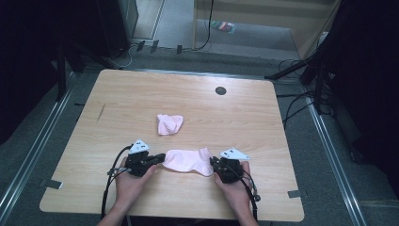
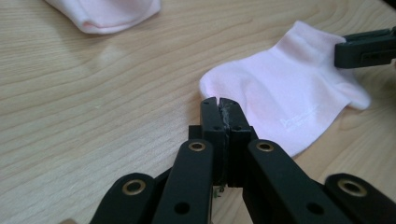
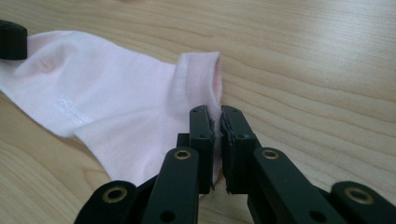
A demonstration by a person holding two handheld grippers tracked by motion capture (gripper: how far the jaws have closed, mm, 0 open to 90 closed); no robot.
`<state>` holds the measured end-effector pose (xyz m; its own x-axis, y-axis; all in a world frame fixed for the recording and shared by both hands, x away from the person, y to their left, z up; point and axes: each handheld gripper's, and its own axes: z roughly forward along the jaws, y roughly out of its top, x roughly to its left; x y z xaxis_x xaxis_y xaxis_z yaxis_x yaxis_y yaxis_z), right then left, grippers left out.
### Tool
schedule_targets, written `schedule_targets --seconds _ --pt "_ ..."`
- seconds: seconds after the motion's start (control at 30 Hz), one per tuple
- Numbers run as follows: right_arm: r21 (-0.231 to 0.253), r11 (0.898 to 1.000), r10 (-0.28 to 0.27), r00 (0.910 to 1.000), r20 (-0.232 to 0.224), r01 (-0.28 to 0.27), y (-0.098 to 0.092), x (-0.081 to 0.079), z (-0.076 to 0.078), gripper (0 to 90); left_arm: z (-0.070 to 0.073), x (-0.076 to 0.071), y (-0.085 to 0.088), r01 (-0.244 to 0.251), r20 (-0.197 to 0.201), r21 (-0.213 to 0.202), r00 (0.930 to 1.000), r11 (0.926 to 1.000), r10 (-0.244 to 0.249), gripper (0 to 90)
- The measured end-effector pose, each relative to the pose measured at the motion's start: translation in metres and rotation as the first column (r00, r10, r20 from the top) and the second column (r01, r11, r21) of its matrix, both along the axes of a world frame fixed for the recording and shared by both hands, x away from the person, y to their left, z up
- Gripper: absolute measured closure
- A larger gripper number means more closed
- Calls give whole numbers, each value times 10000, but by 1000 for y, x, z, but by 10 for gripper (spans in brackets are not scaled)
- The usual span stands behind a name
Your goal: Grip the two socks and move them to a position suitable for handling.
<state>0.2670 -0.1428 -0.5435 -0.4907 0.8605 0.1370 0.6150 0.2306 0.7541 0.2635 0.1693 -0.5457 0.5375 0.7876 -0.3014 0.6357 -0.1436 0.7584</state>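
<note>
The pink sock (image 1: 188,161) lies flat on the wooden surface (image 1: 244,113), stretched between the two tools. The left hand-held gripper (image 1: 159,158) has its jaws pressed together at the sock's toe end; in the left gripper view the toe edge sits right at the tips, and whether cloth is pinched there cannot be told. The right hand-held gripper (image 1: 214,163) is clamped on the sock's cuff, a fold of pink cloth caught between its pads. Beyond the left hand-held gripper, well apart, rests a second pink sock (image 1: 169,124), bunched up.
</note>
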Motion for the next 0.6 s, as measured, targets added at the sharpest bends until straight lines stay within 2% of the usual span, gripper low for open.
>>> schedule_targets --seconds 0.1,0.17,0.23,0.27,0.33,0.4,0.47,0.6 --pt "394 9992 78 10000 27 -79 -5 -3 7 860 6 -8 16 -235 318 -206 9992 9995 242 900" --pt "583 9977 334 9993 157 -343 -7 -7 11 865 12 -15 27 -324 444 -388 9984 9987 341 900" --pt "546 9978 375 9992 169 -384 -5 -12 15 870 15 -19 32 -426 551 -399 9975 9983 448 900" --pt "452 9984 341 9992 216 -351 -4 -15 17 873 19 -26 39 -477 602 -291 9970 9984 494 900" --pt "269 9996 124 9994 324 -132 -5 -17 19 876 18 -30 43 -453 425 -331 9980 9984 467 900" --pt "435 9991 6 10000 80 -10 -8 -17 17 876 14 -33 41 -180 198 -455 9996 9988 189 900" --pt "678 9976 144 9998 -146 -134 -9 -17 14 875 10 -35 34 179 229 -360 9996 9992 -171 900" --pt "501 9959 767 9965 -338 -750 1 -19 8 872 7 -38 20 592 70 -108 9982 9982 -591 900"
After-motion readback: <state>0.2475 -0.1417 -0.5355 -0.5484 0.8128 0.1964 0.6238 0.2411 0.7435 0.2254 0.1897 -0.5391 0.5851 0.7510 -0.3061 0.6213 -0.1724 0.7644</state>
